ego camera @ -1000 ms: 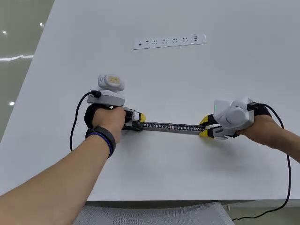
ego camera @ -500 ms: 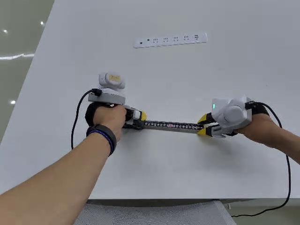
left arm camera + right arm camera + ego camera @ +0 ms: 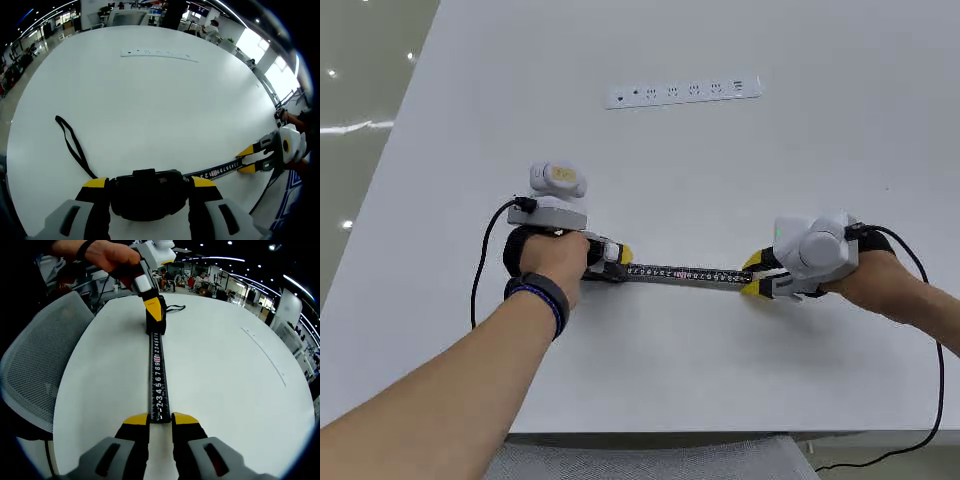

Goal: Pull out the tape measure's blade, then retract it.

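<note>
A black tape measure case [image 3: 145, 195] rests on the white table, with my left gripper [image 3: 148, 182] shut on its two sides. In the head view the case [image 3: 607, 268] sits just past the hand holding the left gripper [image 3: 617, 258]. The dark numbered blade [image 3: 685, 273] runs out flat along the table to my right gripper [image 3: 753, 276]. In the right gripper view the blade [image 3: 159, 375] ends between the yellow tips of the right gripper [image 3: 160, 419], which is shut on its end, and the case [image 3: 155, 315] stands at the far end. A black wrist strap [image 3: 72, 145] trails from the case.
A white power strip [image 3: 682, 92] lies far back on the table [image 3: 670, 180]. A grey mesh chair [image 3: 35, 375] stands at the near table edge. Black cables run from both grippers across the tabletop.
My right gripper has shifted slightly left toward the case, so a little less blade shows. The left gripper and case have stayed put.
</note>
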### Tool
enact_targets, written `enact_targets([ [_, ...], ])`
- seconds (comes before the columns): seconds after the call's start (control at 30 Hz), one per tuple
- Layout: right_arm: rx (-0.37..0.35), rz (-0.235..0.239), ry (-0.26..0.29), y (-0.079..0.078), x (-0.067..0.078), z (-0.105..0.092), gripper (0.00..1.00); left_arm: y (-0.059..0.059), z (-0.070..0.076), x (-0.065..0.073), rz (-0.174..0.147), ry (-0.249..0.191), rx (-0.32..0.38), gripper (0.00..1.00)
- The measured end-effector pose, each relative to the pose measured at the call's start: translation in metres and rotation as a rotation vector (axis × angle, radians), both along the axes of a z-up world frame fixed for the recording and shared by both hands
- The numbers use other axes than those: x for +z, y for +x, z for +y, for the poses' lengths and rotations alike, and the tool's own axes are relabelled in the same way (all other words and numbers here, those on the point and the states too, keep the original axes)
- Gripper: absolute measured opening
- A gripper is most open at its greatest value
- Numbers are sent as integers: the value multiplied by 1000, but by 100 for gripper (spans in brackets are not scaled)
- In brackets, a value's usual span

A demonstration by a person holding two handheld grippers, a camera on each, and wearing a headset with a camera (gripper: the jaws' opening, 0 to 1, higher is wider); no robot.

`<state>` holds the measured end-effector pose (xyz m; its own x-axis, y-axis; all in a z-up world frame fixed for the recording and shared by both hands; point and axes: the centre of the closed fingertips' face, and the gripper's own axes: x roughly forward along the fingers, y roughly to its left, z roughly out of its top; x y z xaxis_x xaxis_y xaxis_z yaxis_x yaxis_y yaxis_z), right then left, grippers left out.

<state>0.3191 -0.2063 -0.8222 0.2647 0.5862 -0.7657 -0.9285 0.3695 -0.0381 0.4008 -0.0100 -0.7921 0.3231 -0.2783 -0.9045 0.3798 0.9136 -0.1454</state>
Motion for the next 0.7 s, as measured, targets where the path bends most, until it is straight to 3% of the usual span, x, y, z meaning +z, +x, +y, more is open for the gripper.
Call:
enact_targets([
  [0.47, 0, 10, 35, 1, -2, 10, 16, 1, -1, -4, 41, 4, -13, 62],
  [0.6, -7, 12, 42, 1, -2, 10, 15, 1, -1, -4, 43, 12, -9, 62],
  [0.7, -8, 9, 42, 1, -1, 11, 15, 1, 0, -4, 26, 9, -2, 61],
])
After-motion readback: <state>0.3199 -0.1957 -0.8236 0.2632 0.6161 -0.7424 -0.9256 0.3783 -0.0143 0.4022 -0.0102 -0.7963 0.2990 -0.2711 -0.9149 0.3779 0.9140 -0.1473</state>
